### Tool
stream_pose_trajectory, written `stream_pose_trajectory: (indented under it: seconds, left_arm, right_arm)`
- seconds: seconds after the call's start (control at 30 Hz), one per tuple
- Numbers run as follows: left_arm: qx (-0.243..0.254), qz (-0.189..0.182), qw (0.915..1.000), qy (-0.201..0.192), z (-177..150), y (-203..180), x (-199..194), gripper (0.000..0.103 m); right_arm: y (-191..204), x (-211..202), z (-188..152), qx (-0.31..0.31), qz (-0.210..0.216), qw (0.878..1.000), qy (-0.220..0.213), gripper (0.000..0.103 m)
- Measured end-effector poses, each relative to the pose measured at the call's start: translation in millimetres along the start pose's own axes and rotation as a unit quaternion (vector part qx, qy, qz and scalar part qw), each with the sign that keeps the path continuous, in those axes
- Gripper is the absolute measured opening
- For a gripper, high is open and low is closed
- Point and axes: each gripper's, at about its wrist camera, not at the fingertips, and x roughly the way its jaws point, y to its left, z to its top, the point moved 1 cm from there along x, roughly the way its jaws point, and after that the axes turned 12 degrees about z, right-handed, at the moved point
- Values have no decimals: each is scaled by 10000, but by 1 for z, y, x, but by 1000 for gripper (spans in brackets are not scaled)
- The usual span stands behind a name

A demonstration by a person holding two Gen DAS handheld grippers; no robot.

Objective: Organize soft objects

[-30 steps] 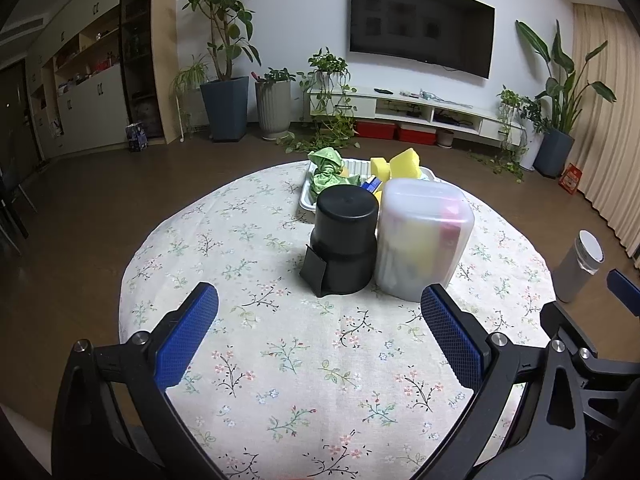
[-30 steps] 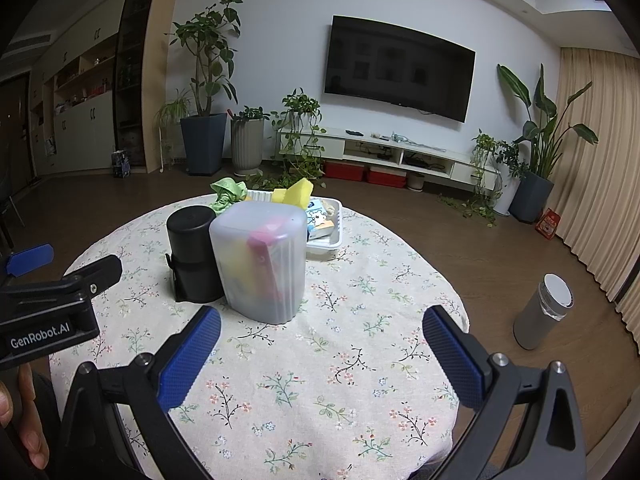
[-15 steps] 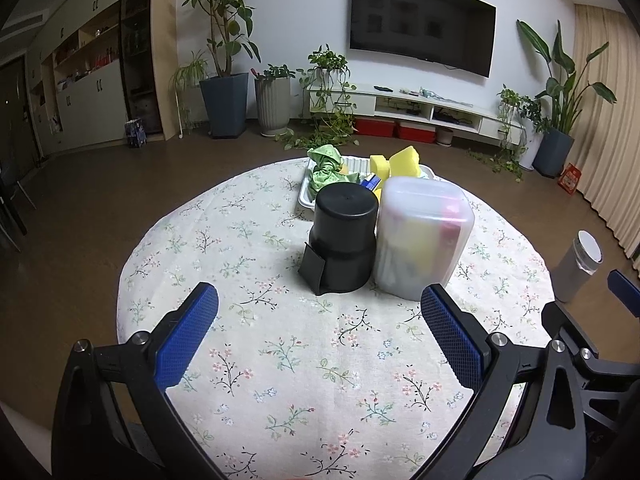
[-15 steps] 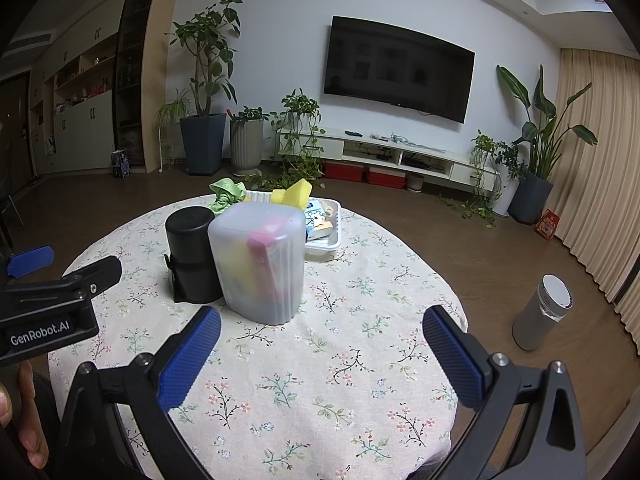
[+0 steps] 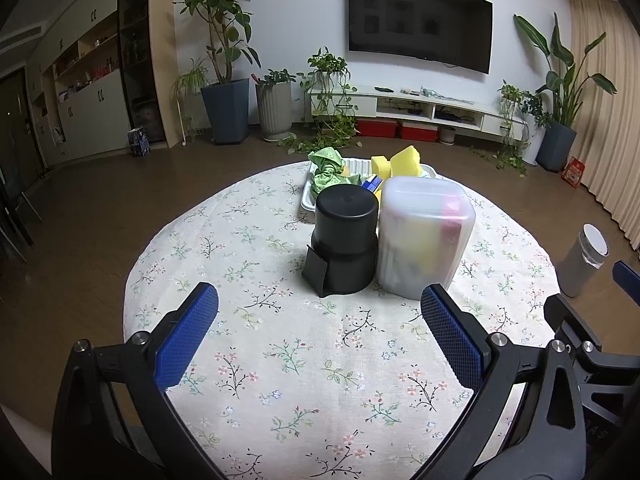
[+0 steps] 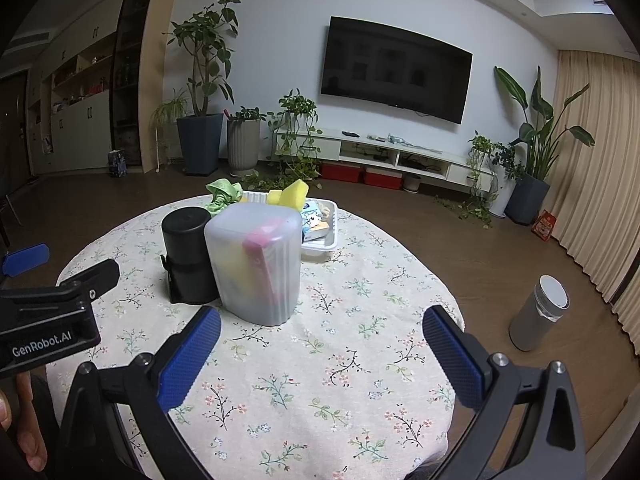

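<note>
Though level, both tongs (image 5: 320,312) (image 6: 322,332) agape

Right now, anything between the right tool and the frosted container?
Nothing: only bare floral tablecloth lies between the open right tool and the frosted container, as the right wrist view shows.

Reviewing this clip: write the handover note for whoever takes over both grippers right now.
Left gripper: open, empty, above the tablecloth.
Right gripper: open, empty.
Frosted bin holds yellow and pink items, touching the black container.
White tray behind them holds the green cloth, yellow sponges and a printed packet.
Done: some items binned.
Left: the tray's soft items.
</note>
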Motion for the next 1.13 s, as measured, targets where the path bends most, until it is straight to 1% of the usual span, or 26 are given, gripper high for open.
stream_pose_trajectory:
  seconds: [0.43,1.0,1.13]
  left_arm:
    - [12,11,10000,-14,0,-1,-1,103]
    - [11,97,9998,-174,0,4,-5,103]
    - [30,69,9998,-167,0,4,-5,103]
  right_arm:
    - [-4,-1,-2,-1,1,10000,7,103]
    - [-4,0,-1,-14,-2,10000,13,103]
    - [-3,0,-1,-15,1,10000,14,103]
